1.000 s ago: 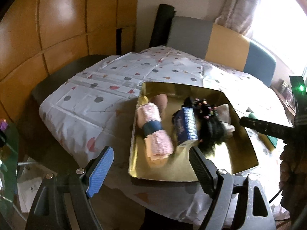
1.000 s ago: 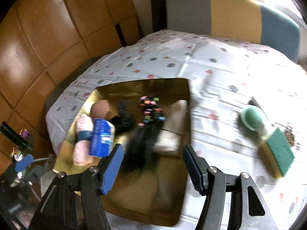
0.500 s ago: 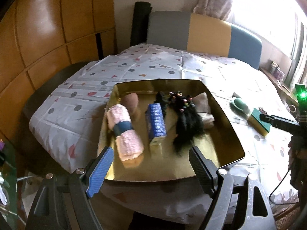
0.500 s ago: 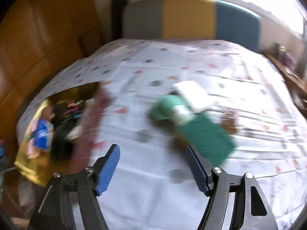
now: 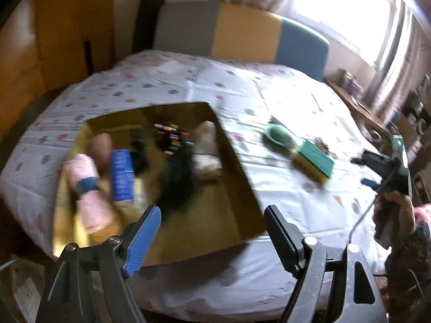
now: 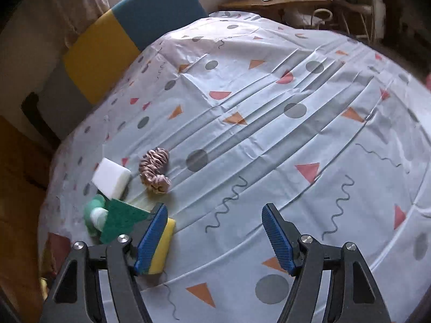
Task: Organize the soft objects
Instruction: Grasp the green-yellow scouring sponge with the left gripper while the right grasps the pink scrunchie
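A gold tray (image 5: 242,188) lies on the patterned tablecloth and holds a pink rolled towel (image 5: 86,188), a blue pack (image 5: 122,175), a black wig with coloured clips (image 5: 175,177) and a beige cloth (image 5: 207,148). On the cloth to its right lie a green-and-yellow sponge (image 5: 313,164) (image 6: 121,220), a green round puff (image 5: 278,134) (image 6: 94,212), a white sponge block (image 6: 111,179) and a pink scrunchie (image 6: 155,169). My left gripper (image 5: 212,234) is open and empty above the tray's near edge. My right gripper (image 6: 215,234) is open and empty, just right of the sponge.
A grey, yellow and blue bench back (image 5: 242,32) stands behind the table. Wooden wall panels (image 5: 40,53) are at the left. A wooden side table with small items (image 6: 274,2) stands beyond the far edge. The person's hand with the right gripper (image 5: 390,172) shows at the right.
Both views have swung to the right. The right gripper has moved from over the tray to the cloth beside the sponge and scrunchie. The left view is blurred with motion.
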A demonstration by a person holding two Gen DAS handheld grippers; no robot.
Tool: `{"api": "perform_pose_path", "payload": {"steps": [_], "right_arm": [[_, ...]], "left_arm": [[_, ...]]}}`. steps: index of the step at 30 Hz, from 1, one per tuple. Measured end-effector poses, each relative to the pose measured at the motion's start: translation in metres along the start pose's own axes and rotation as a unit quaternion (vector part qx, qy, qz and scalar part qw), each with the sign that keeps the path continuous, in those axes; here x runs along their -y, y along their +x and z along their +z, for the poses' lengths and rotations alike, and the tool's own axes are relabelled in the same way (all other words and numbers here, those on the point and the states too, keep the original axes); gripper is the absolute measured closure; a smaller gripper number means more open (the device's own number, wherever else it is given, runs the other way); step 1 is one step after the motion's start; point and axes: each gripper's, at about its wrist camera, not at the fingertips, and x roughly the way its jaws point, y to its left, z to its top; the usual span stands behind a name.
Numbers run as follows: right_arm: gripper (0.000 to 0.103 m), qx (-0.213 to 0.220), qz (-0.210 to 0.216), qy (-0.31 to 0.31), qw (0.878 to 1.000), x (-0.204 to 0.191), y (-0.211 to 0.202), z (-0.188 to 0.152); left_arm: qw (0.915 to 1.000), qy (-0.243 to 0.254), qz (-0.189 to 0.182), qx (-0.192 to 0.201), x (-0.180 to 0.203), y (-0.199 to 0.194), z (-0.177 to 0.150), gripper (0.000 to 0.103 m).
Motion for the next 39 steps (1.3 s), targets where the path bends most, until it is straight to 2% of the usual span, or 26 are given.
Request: {"api": "perform_pose_path", "payload": {"steps": [3,8,11,13,17,21,24,26,29,33,39], "right_arm": [[0.028,0.005,0.02,0.007,1.0,-0.001,-0.004,0.003],[0.028,0.003,0.039,0.028,0.999,0.003,-0.01,0.004],[0.024,0.013,0.046,0.034,0.998,0.005,-0.015,0.006],[0.024,0.002,0.051,0.034,0.998,0.004,-0.012,0.006],[0.024,0.005,0.066,0.041,0.997,0.005,-0.015,0.007],[0.023,0.011,0.07,0.061,0.996,0.013,-0.02,0.01],[0.023,0.017,0.075,0.075,0.994,0.018,-0.023,0.012],[0.023,0.02,0.079,0.078,0.994,0.019,-0.026,0.012],[0.023,0.021,0.086,0.078,0.993,0.018,-0.027,0.013],[0.023,0.022,0.099,0.095,0.99,0.023,-0.028,0.014],[0.021,0.011,0.118,0.118,0.986,0.028,-0.024,0.013]], "left_arm": [[0.9985,0.042,-0.028,-0.022,0.037,0.013,0.007,0.029],[0.9929,0.091,-0.069,-0.032,0.095,0.032,0.02,0.029],[0.9893,0.087,-0.096,-0.067,0.119,0.06,0.026,0.03],[0.9862,0.075,-0.117,-0.09,0.132,0.079,0.03,0.03],[0.9805,0.04,-0.136,-0.135,0.148,0.115,0.036,0.03],[0.977,-0.005,-0.134,-0.166,0.158,0.149,0.046,0.029],[0.9649,-0.08,-0.147,-0.202,0.163,0.179,0.055,0.027],[0.9622,-0.107,-0.139,-0.209,0.166,0.191,0.061,0.023],[0.9638,-0.121,-0.126,-0.201,0.179,0.205,0.07,0.021],[0.9589,-0.153,-0.107,-0.214,0.186,0.224,0.077,0.018],[0.9637,-0.139,-0.073,-0.216,0.201,0.241,0.088,0.017]]}}
